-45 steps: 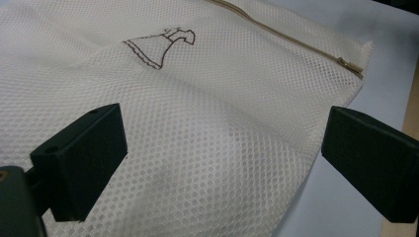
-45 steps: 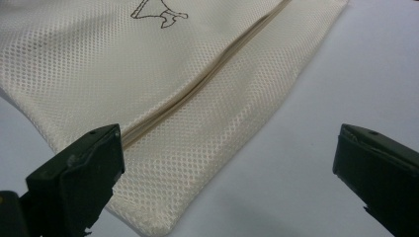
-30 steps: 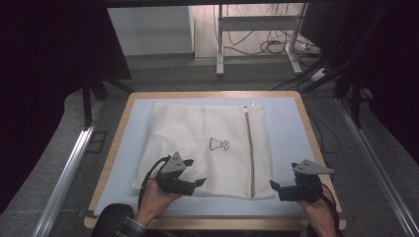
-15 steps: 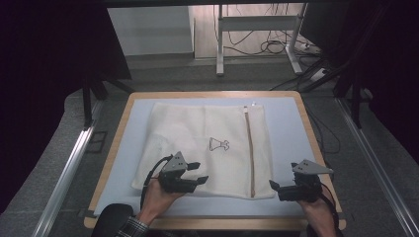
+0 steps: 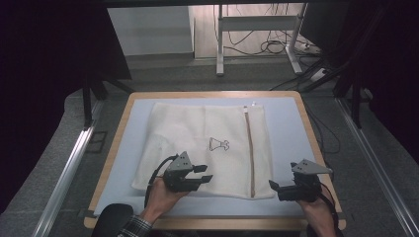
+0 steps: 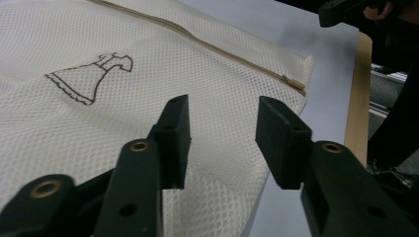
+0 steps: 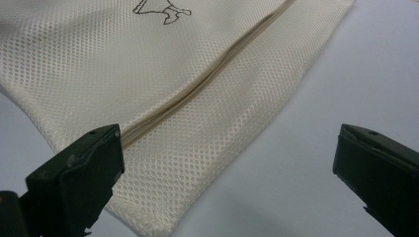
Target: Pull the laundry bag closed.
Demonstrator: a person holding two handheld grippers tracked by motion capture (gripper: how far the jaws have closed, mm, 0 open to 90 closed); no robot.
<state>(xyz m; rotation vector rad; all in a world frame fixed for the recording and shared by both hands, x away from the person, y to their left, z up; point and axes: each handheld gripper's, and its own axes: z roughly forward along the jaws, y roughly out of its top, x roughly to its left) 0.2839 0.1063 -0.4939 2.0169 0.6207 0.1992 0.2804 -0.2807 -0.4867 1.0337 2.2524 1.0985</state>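
A cream mesh laundry bag (image 5: pixel 207 148) lies flat on the table (image 5: pixel 286 118). Left gripper (image 5: pixel 203 174), at 7 o'clock, is half-spread; right gripper (image 5: pixel 274 187), at 5 o'clock, gapes wide, both empty.

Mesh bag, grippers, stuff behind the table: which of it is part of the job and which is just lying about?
In the job:
- cream mesh bag flat on the table
- its zipper
- left gripper, open, over the bag's near edge
- right gripper, open, beside the bag's near corner

Lying about:
- cables on the floor
- metal stand behind the table
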